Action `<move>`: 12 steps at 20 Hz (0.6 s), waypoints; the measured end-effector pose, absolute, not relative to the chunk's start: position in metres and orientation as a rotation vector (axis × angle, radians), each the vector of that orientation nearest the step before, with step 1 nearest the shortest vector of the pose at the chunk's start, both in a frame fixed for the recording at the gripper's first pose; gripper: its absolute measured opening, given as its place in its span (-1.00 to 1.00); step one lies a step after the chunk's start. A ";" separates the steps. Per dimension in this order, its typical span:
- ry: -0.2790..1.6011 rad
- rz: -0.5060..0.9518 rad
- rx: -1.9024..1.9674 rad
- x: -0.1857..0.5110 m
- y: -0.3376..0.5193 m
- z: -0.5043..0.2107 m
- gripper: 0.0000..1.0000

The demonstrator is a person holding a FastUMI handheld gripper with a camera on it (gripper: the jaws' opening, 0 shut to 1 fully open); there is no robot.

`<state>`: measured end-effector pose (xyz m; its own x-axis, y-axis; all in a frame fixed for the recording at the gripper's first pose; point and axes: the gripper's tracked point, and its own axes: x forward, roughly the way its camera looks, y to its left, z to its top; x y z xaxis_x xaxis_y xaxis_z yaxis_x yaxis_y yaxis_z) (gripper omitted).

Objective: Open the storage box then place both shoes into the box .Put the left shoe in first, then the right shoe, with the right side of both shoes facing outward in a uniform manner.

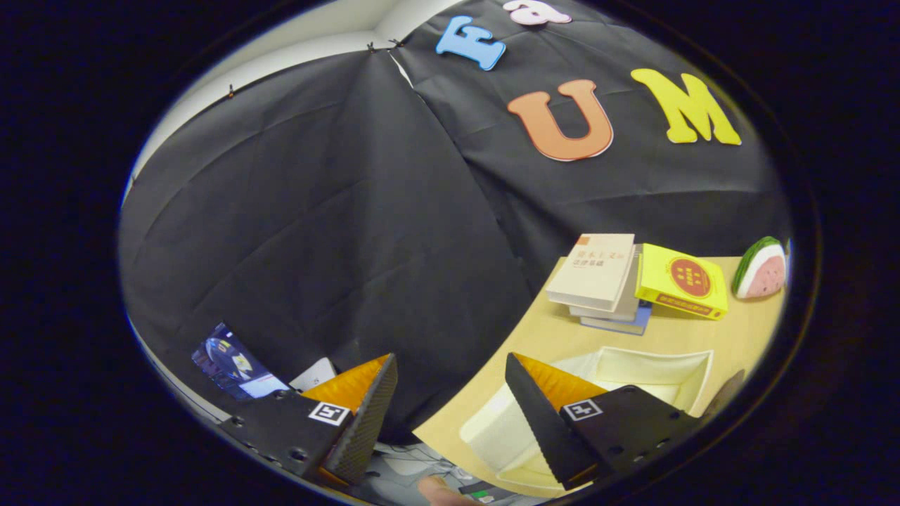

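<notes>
Booth with black cloth wall behind, light wooden tabletop off to the 3–4 o'clock side of the fingers. Hand-held gripper is held up in the air, fingers spread wide, nothing between them, nothing touched. It's aimed mostly at the cloth wall, so it's off-axis from the work. Just past the right finger, at about 4 o'clock, sits the cream storage box: the top looks open, pale fabric interior showing, and I see nothing in the part of it on view. Whether a lid or flap needs moving I can't tell; the right finger covers the near part. No shoes to be made out from here. Beyond the box at 2 o'clock: stack of books, yellow book leaning on it, then a watermelon-slice toy at the far end of the tabletop. At 8 o'clock past the left finger, a lit screen. At 6 o'clock, below the fingers, what looks like a fingertip; blurry. My read: step in hand is box opening/check. To do it well, swing toward 4 o'clock, square up on the box, confirm the opening is fully clear, keep fingers spread, approach the rim from above, avoid nudging the book stack.
</notes>
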<state>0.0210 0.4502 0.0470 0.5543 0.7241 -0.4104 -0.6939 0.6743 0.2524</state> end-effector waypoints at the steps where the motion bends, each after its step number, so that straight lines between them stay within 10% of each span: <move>1: 0.510 0.806 0.040 0.029 0.433 0.042 0.88; 12: 0.490 0.383 -0.112 0.128 0.186 -0.024 0.81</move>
